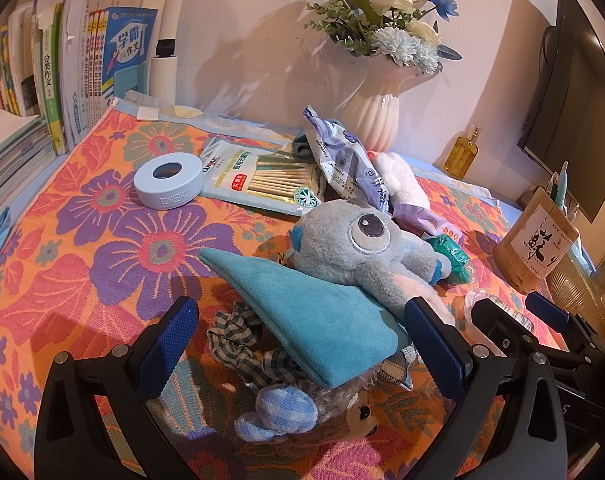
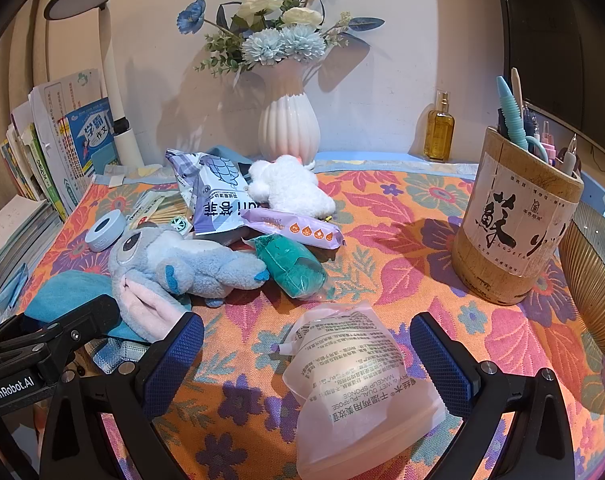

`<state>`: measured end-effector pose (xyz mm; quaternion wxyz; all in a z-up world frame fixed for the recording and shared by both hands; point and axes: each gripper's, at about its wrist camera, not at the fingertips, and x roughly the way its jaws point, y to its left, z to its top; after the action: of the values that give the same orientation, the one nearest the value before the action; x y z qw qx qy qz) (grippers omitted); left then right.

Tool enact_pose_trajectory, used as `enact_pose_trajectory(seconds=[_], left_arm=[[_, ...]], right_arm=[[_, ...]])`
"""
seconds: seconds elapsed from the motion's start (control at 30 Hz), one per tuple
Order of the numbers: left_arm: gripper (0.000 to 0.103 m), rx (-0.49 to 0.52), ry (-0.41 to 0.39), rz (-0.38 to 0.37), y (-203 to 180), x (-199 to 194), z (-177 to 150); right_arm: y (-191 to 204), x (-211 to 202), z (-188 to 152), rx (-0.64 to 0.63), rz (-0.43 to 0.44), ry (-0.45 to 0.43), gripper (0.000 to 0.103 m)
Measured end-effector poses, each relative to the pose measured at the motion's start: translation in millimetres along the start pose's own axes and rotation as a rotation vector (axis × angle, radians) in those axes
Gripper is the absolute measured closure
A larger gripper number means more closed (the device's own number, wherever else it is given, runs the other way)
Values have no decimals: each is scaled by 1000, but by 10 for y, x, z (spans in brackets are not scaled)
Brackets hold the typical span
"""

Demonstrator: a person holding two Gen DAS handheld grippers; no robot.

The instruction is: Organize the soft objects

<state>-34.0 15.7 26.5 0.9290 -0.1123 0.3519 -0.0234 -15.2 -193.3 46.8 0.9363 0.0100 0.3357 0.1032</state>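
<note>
My left gripper (image 1: 302, 340) is open, its blue pads either side of a folded teal cloth (image 1: 314, 320) that lies over a checked scrunchie (image 1: 238, 344) and a small brown plush with blue checked ears (image 1: 302, 408). A grey-blue plush with big eyes (image 1: 362, 248) lies just behind; it also shows in the right wrist view (image 2: 174, 260). My right gripper (image 2: 306, 360) is open around a translucent pink makeup-sponge bag (image 2: 354, 384) on the cloth. A white plush (image 2: 290, 188) and a green soft item in plastic (image 2: 294, 268) lie further back.
A floral tablecloth (image 1: 82, 248) covers the table. A white vase of flowers (image 2: 288, 128), books (image 1: 62, 80), a lamp (image 2: 114, 80), a blue Thermos ring (image 1: 168, 186), a cotton-swab pack (image 1: 258, 180), purple packets (image 2: 218, 200), an amber bottle (image 2: 438, 132), a bamboo pen holder (image 2: 514, 224).
</note>
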Motion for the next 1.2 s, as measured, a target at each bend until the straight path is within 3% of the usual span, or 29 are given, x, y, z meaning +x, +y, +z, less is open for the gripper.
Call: enact_pose_trajectory(seconds=[0.5, 0.57, 0.7, 0.8, 0.87, 1.03, 1.2], left_arm=[[1, -10, -26, 8, 14, -53, 2], [1, -35, -63, 35, 54, -175, -22], [1, -16, -78, -15, 189, -438, -101], [1, 44, -77, 39, 313, -600, -175], [1, 29, -74, 53, 425, -667, -200], [1, -53, -54, -5, 606, -700, -210], [1, 3, -38, -35, 439, -637, -192]], right_arm=[[6, -3, -2, 0, -2, -4, 0], [-7, -17, -5, 6, 0, -11, 0], [-47, -18, -17, 22, 40, -4, 0], [-64, -28, -25, 33, 48, -8, 0], [-51, -42, -29, 25, 49, -15, 0], [-14, -89, -27, 0, 48, -34, 0], [-66, -86, -23, 21, 93, -3, 0]])
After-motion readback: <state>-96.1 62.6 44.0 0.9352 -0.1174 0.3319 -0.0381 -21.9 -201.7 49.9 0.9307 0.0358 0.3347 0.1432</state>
